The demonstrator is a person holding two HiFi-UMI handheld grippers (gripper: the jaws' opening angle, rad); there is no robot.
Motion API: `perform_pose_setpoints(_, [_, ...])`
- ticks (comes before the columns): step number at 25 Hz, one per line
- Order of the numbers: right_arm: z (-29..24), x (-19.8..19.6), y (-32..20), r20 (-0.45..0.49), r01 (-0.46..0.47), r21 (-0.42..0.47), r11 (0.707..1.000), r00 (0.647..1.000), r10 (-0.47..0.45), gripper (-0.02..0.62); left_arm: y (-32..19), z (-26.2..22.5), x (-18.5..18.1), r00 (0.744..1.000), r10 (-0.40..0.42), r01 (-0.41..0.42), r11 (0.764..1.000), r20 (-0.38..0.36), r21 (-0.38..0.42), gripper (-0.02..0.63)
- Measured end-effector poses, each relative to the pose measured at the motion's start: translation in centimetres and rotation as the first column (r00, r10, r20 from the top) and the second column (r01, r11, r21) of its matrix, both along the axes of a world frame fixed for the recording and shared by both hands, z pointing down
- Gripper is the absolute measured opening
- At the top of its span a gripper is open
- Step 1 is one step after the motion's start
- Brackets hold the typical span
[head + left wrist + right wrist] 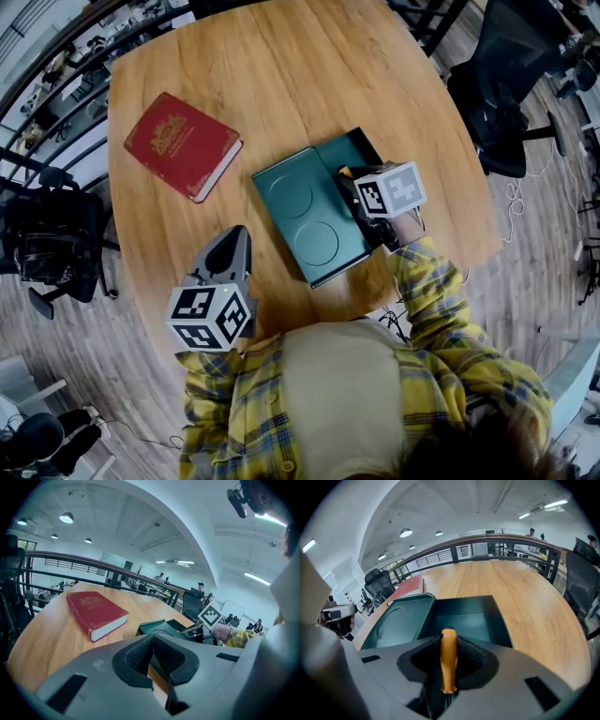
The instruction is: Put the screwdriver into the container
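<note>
An orange-handled screwdriver (448, 663) stands between the jaws of my right gripper (449, 641), which is shut on the handle, and its top pokes out past the pads. That gripper (352, 183) points steeply down over the open dark teal container (464, 620), whose inside shows nothing in it. The container's lid (314, 220) lies flat against its left side. My left gripper (234, 239) rests over the table near the front edge, left of the lid, with its pads together and nothing held (151, 641).
A red hardcover book (183, 145) lies on the round wooden table (281, 56) at the far left. Black office chairs (497, 94) stand beyond the table's right edge and another (52, 244) at the left. A railing runs behind the table.
</note>
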State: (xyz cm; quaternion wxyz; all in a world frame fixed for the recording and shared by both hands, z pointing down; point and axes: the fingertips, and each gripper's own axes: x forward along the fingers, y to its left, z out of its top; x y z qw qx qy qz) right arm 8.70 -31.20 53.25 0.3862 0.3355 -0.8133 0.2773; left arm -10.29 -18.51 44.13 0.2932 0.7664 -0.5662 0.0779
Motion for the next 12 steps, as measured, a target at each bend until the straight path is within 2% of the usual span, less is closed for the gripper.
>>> perform_pose_setpoints(12, [1.3,0.0,-0.2,-0.074,0.022,0.007,1.0,0.997,-0.021,0.164,0.0,0.1,0.0,1.0,-0.002,0.002,1.0,0.002,-0.008,0.011])
